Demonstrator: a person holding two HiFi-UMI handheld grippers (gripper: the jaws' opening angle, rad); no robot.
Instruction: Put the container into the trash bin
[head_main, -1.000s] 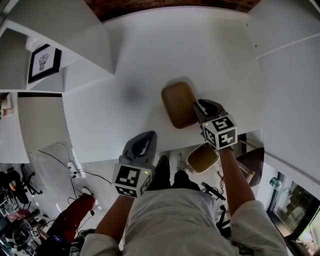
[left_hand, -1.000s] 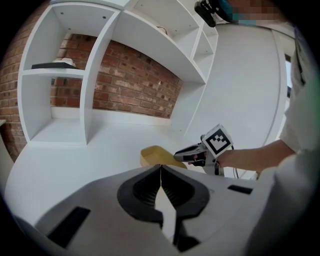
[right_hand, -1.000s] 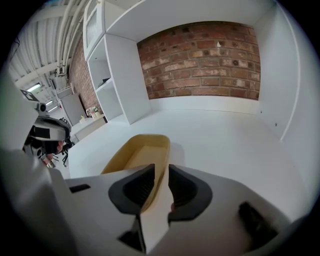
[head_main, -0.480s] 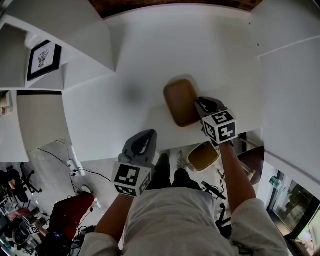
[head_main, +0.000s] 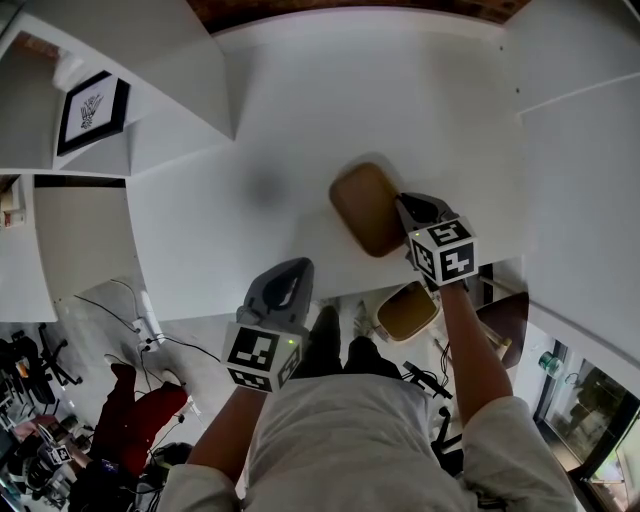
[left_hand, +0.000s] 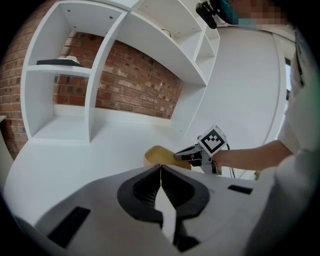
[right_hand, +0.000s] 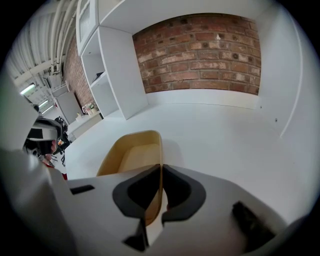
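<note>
A tan, rounded-rectangle container (head_main: 363, 208) (right_hand: 131, 154) (left_hand: 156, 155) lies on the white table (head_main: 300, 120) near its front edge. My right gripper (head_main: 404, 213) (right_hand: 161, 169) (left_hand: 179, 156) is at the container's right side. Its jaws are closing, and the pads press on the container's thin right wall from both sides. My left gripper (head_main: 293, 272) (left_hand: 161, 169) hovers over the table's front edge to the left, shut with nothing in it. A white-rimmed trash bin (head_main: 407, 313) with a brown inside stands on the floor just below the right gripper.
White shelving (head_main: 150, 70) with a framed picture (head_main: 92, 112) flanks the table's left side, and a white panel (head_main: 580, 170) its right. A brick wall (right_hand: 200, 55) runs behind. Cables (head_main: 140, 330) and a red chair (head_main: 140, 420) are on the floor at lower left.
The right gripper's jaws have come together on the container's wall. Both hands have stayed about where they were.
</note>
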